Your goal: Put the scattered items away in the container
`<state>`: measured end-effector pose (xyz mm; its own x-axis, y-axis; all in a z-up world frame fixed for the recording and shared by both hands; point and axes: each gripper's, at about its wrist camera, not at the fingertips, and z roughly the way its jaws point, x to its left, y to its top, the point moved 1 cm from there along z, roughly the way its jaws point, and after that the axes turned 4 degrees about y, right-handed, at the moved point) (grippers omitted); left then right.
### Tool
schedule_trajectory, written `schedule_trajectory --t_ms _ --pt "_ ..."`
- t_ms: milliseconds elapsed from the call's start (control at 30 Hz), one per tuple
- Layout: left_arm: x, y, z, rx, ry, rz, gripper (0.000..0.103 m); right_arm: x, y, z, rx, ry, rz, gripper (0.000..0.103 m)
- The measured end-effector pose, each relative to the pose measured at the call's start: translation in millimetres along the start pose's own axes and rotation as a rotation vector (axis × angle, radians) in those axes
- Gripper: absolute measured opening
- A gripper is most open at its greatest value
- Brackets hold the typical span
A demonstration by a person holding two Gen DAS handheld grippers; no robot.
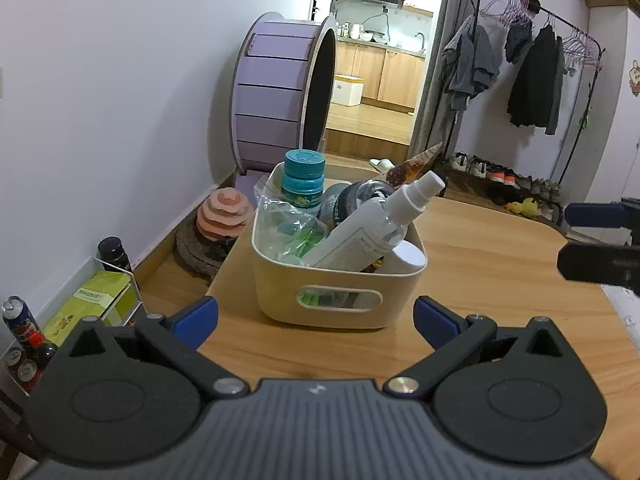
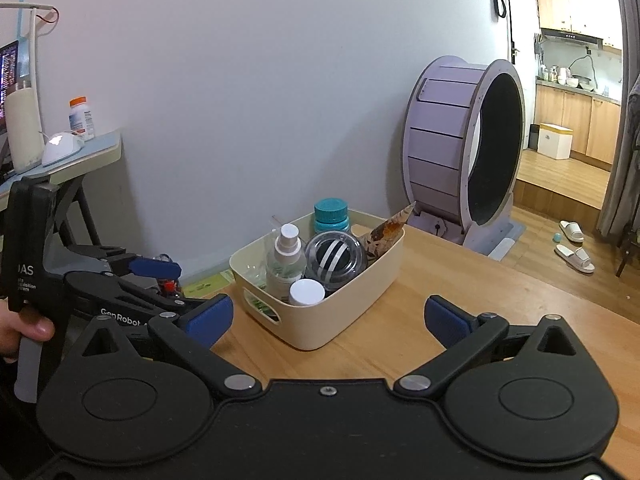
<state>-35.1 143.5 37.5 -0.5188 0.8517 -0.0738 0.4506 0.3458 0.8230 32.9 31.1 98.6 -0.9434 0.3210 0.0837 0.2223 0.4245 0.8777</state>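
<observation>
Our left gripper [image 1: 316,320] has its blue-padded fingers [image 1: 196,318] spread wide with nothing between them, hovering over the wooden table [image 1: 500,280] just short of the cream container [image 1: 340,280]. Our right gripper [image 2: 328,316] is spread just as wide, its pads [image 2: 210,316] bare and clear of everything, also aimed at the container [image 2: 352,300] from the table's near side. In the left wrist view the right gripper's tips show at the far right edge, apart from the container; in the right wrist view the left gripper [image 2: 156,268] sits off to the left, gripped by a hand [image 2: 24,332] on its handle.

The container stands upright on the table, near its left edge, and it is full. We see a white spray bottle [image 1: 376,228] leaning on a slant across the top, its nozzle poking past the rim, a teal-capped jar [image 1: 303,184] upright at the back, a clear ball with black and white stripes [image 2: 335,258] in the middle, a white round cap [image 2: 307,292] at the near corner, crumpled clear plastic bag [image 1: 280,220] with green bits on one side, and a brown patterned cone [image 2: 390,226] sticking out over the far rim. The table top around the container is bare wood.

Beyond it stands a large lilac wheel [image 2: 460,152] on the floor against the wall, and a clothes rack [image 1: 536,60] with dark garments
</observation>
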Motion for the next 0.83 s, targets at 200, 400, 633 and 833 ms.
schedule_trajectory --t_ms 200,400,633,833 --pt "-2.4 0.2 -0.2 0.006 0.0 0.009 0.103 -1.5 -0.1 0.6 0.006 0.0 0.004 0.103" --pt "-3.5 0.0 2.4 0.017 0.004 0.016 0.103 0.4 -0.3 -0.1 0.012 0.0 -0.006 0.103" --pt "-3.7 -0.2 2.5 0.023 0.011 0.016 0.103 3.5 1.4 -3.0 0.008 0.001 -0.018 0.103" --pt "-3.7 -0.7 2.1 0.02 0.011 0.014 0.103 5.6 2.4 -2.7 0.008 0.002 -0.025 0.103"
